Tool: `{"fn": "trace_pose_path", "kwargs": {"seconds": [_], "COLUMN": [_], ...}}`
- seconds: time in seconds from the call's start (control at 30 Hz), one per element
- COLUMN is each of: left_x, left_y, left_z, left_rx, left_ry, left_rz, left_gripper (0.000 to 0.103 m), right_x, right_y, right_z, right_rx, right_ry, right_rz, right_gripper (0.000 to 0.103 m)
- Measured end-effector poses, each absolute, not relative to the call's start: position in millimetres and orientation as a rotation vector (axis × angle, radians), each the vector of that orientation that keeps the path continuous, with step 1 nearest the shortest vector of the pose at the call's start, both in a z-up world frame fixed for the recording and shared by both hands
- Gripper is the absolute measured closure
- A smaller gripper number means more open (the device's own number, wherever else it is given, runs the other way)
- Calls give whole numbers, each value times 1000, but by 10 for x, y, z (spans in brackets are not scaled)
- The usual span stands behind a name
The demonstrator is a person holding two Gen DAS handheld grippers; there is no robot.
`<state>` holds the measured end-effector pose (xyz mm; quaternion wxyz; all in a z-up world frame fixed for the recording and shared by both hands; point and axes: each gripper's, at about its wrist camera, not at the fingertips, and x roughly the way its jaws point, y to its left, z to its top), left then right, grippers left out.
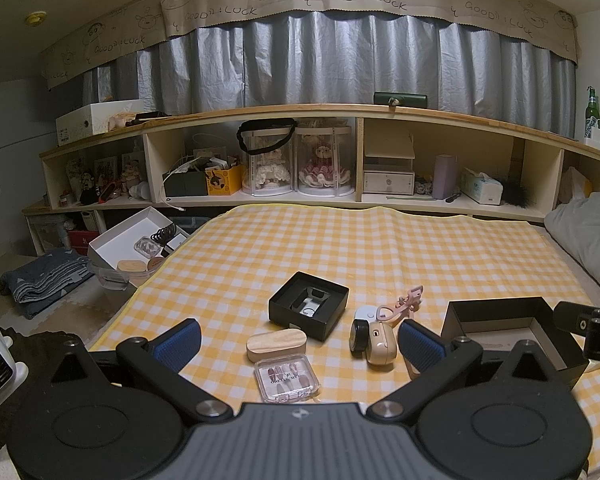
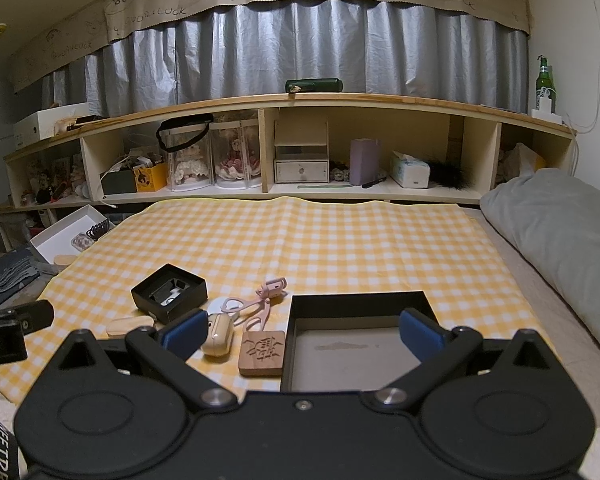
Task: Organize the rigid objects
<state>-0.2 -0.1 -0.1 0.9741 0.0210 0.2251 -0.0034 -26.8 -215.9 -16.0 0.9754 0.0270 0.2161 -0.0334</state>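
Barely started. My left gripper (image 1: 300, 340) and right gripper (image 2: 300, 330) both hung wide, holding nothing. The big black tray (image 2: 356, 300) sat empty; wooden case (image 1: 276, 345), nail box (image 1: 287, 377), earbud case (image 2: 218, 334), carved block (image 2: 262, 353) lay loose on the checked cloth (image 2: 340, 240).

Matte black tongs (image 1: 300, 344) with blue ribbed pads (image 1: 420, 342), silver pivot screws, round black hubs, grey centre plate.

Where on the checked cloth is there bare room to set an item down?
The far stretch of the checked cloth, between the shelf unit and the small black box, is bare, as is the strip toward the grey pillow. The near left is crowded: wooden case, clear nail box, earbud case, carved wooden block.
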Motion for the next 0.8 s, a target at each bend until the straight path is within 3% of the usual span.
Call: {"fn": "trace_pose_path", "kwargs": {"seconds": [0.8], "left_x": [-1], "left_y": [-1], "left_z": [0], "left_rx": [43], "left_ry": [453], "left_rz": [-7], "left_gripper": [0], "right_x": [-267], "right_y": [-2137], "right_z": [-145], "right_rx": [54], "right_ry": [435], "right_rz": [-67], "right_gripper": [0]}}
